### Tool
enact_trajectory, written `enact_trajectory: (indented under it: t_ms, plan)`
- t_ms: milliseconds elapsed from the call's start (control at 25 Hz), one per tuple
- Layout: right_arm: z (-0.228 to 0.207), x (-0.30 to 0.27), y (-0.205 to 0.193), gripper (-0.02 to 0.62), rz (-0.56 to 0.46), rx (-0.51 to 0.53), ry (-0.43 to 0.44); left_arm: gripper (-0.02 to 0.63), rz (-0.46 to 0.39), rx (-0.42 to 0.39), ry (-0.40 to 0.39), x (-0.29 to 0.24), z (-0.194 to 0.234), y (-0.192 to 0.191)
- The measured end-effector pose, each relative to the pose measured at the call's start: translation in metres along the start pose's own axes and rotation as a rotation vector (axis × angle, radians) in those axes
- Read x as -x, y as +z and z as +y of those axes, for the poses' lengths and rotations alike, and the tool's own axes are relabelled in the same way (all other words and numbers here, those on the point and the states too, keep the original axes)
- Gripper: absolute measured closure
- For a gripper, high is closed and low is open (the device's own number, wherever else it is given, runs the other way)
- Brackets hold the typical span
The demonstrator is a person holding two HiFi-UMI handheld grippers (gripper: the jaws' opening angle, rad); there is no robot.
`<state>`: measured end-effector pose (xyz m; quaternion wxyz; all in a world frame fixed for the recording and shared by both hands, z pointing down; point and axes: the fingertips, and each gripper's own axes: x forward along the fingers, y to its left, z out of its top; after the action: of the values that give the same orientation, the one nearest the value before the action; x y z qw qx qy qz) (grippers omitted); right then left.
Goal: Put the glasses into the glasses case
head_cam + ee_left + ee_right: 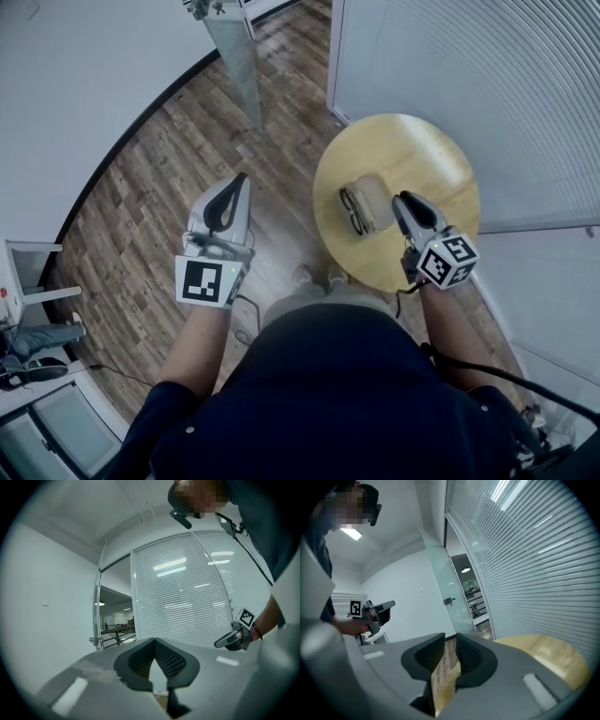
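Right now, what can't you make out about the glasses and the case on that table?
- Glasses and case: head view only, too small to tell whether the case is open or whether they touch.
- Right gripper view: its own body hides the table except one edge; no glasses or case show.
- Left gripper view: points at blinds, not the table.

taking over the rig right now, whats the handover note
Left gripper: shut, empty, held over the floor, left of the table.
Right gripper: fingers slightly apart, empty, tip just right of the glasses case.
Glasses: on the table at the case's left side; can't tell if they're inside it.
Done: nothing gripped yet.
Left: probably seat the glasses in the case.
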<state>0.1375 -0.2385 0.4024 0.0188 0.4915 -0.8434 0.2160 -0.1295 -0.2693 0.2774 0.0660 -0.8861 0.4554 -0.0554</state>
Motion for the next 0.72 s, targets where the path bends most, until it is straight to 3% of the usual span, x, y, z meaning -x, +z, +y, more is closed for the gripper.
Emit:
enact_trajectory:
  t_ms: [200,360,720]
  plan:
    - [-0.002,0.030,0.038,0.512,-0.072,0.038,-0.030,0.606,-0.021,-0.023,-0.017,0.010,-0.009,0.024]
    - [0.001,0.054,0.062,0.512,-0.135,0.055,-0.053,0.606,-0.035,0.003,-0.012,0.015,-0.014,0.035]
    - [-0.002,0.082,0.075,0.512,-0.179,0.075,-0.077,0.606,-0.062,0.027,0.015,0.027,-0.018,0.036]
